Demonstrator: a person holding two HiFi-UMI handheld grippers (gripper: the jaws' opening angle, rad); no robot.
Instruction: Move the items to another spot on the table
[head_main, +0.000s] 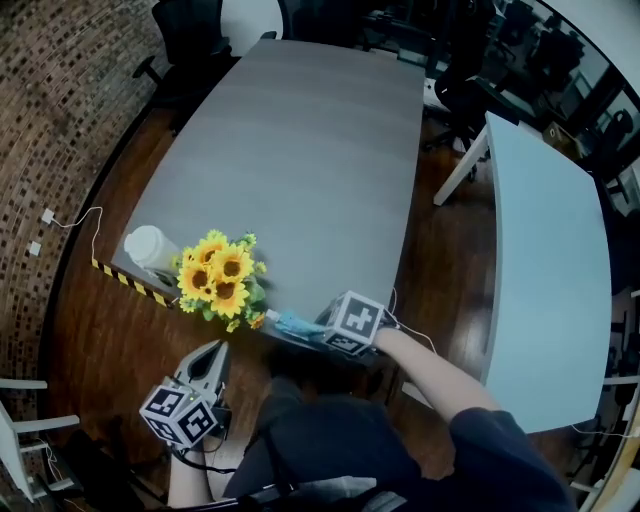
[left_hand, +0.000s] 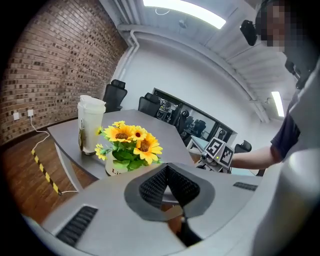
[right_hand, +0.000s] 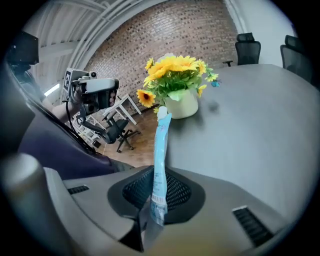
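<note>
Right claw (right_hand: 151, 202) is clenched on one end of a slim blue packet (right_hand: 160, 150), whose long axis runs straight ahead from the jaws toward the flower pot (right_hand: 181, 106). The packet's far tip lies just beside the pot, over the near edge of the tabletop (head_main: 300, 150). Left claw (left_hand: 172, 192), clenched and empty, hangs off the tabletop's near edge, farther from the items. Count: one packet, one flower pot, one white lidded cup (head_main: 150, 247).
</note>
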